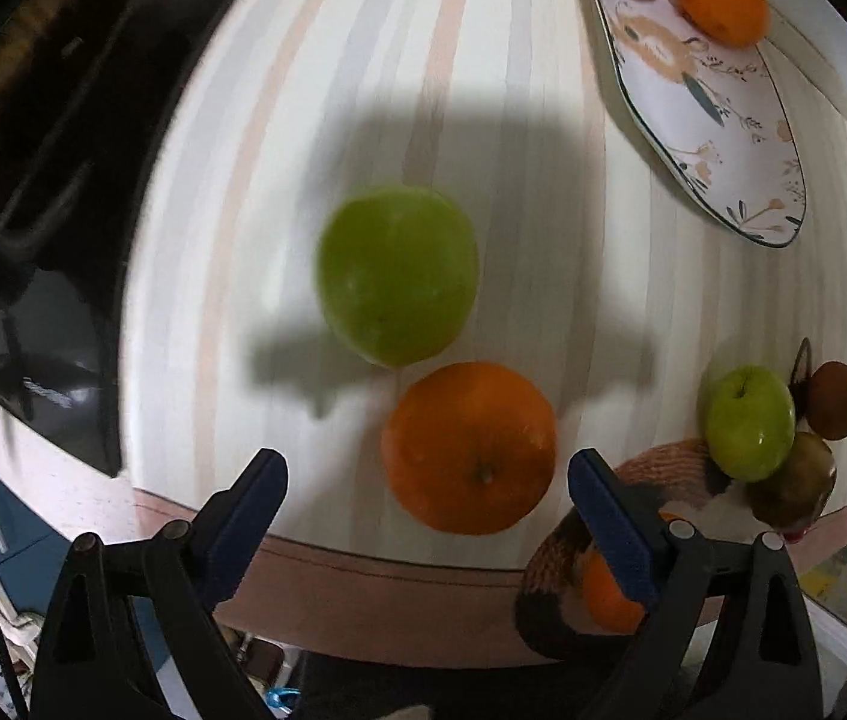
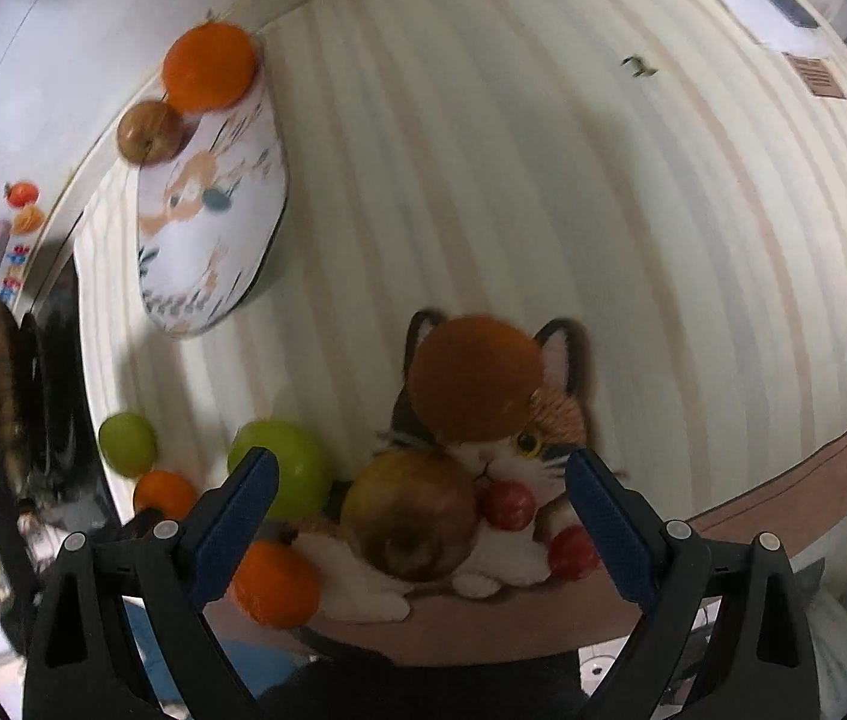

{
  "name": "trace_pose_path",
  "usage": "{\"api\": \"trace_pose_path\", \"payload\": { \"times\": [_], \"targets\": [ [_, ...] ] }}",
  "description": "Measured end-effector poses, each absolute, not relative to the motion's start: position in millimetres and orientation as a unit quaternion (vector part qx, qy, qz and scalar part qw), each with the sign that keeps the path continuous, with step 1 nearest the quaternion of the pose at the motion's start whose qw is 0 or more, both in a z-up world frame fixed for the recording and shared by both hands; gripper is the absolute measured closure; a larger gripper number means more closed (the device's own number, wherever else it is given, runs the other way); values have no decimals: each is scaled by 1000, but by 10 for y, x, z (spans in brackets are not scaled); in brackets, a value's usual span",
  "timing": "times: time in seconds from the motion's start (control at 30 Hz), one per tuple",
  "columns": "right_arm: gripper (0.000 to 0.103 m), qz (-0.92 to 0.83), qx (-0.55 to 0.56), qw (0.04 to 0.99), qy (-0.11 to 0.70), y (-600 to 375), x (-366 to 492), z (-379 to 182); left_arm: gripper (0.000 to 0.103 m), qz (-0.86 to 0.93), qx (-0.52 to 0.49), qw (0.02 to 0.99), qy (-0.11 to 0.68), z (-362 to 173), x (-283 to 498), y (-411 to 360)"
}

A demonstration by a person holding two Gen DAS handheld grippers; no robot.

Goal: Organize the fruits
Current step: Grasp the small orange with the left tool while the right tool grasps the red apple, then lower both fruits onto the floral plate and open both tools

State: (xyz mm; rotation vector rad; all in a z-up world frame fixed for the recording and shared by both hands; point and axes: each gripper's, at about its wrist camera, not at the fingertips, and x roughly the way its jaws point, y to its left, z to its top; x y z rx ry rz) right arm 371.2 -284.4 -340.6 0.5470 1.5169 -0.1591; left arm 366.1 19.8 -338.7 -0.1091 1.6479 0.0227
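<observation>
Hovering wide open, left gripper [image 1: 428,501] above orange [image 1: 469,447].
Green apple [image 1: 397,282] touches orange; right gripper [image 2: 420,501] open, empty.

both tools look alike. the left gripper [image 1: 428,489] has two black plastic arms with triangular cut-outs, each with a pair of round silver-grey screw heads just behind the jaws. the jaws are faced with dark blue ribbed pads. the right gripper [image 2: 421,489] has the same black arms, triangular cut-outs, pale screw heads and blue textured pads.
</observation>
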Motion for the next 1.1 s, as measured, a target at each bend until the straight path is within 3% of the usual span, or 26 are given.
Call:
{"api": "trace_pose_path", "payload": {
  "times": [0.1,0.17,0.2,0.23,0.4,0.57,1.1],
  "targets": [
    [10,-64,242,676,693,-2771,3676,-3526,10,6,-45,677,735,-3475,3674,118],
    [16,-59,244,665,703,-2727,3657,-3610,24,1,-36,677,735,-3509,3667,50],
    [19,-56,244,662,707,-2699,3644,-3644,37,-1,-33,677,735,-3535,3659,28],
    [21,-54,242,660,709,-2676,3639,-3663,41,-4,-34,677,736,-3553,3656,6],
    [24,-50,208,668,713,-2564,3661,-3731,41,-2,-9,687,727,-3588,3607,-103],
    [35,-42,179,667,722,-2483,3708,-3731,41,-2,-7,681,733,-3686,3619,-179],
    [34,-19,125,667,734,-2272,3785,-3793,42,-4,-16,684,730,-3643,3613,65]
  ]
}}
